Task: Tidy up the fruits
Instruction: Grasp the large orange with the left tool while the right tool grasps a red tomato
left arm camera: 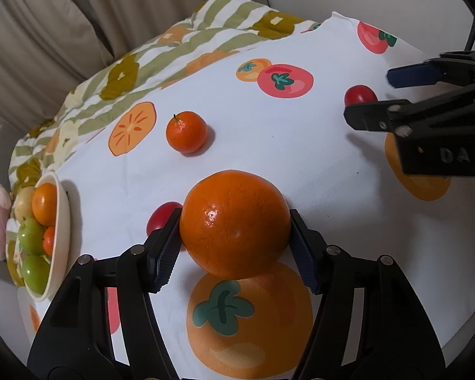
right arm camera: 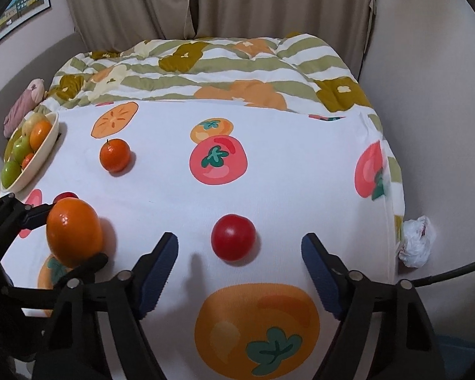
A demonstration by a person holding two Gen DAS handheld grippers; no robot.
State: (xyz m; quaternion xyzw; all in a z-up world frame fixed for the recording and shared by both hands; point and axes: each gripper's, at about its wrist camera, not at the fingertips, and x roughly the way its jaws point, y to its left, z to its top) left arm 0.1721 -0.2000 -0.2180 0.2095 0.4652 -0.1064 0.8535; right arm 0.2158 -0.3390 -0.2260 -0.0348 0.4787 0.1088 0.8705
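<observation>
Large orange [left arm camera: 234,224] pinched between the pads of the left gripper [left arm camera: 234,243] on the fruit-print sheet [left arm camera: 300,164], right gripper [right arm camera: 239,272] spread around a red tomato [right arm camera: 233,237], pads clear, bowl [left arm camera: 60,221] of fruit at far left

Soft, even indoor light from above; scene moderately bright, colours slightly muted. Glare spot on large orange [left arm camera: 234,224]; smaller highlight on red tomato [right arm camera: 233,237]. Short soft shadows fall right of fruits on white printed cloth [right arm camera: 269,190]. Strong fisheye bending at edges, dark circular vignette in corners. Centre sharp; far curtain [right arm camera: 237,3] and periphery slightly soft.
</observation>
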